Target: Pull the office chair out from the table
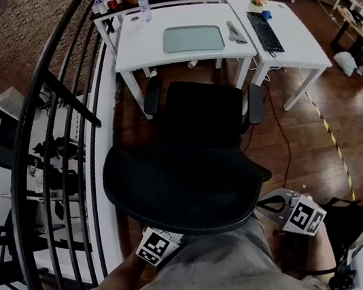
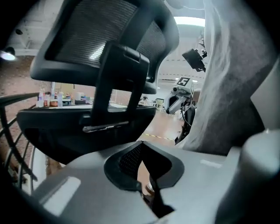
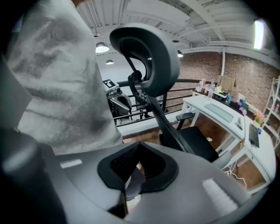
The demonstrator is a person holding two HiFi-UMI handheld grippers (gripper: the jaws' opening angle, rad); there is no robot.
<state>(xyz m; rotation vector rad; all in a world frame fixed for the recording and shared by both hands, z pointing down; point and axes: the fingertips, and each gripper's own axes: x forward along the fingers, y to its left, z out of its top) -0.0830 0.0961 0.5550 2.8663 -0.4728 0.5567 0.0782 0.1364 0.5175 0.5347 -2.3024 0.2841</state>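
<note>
The black office chair stands in front of the white table. Its seat lies just off the table's near edge, and its wide headrest is right below me. In the head view only the grippers' marker cubes show, the left cube under the headrest's near rim and the right cube beside it. My left gripper is shut and empty, below and behind the headrest. My right gripper is also shut with nothing in it, and the headrest rises ahead of it.
A black stair railing runs along the left. A grey mat, a keyboard and a bottle sit on the tables. Striped tape and a cable cross the wooden floor at the right.
</note>
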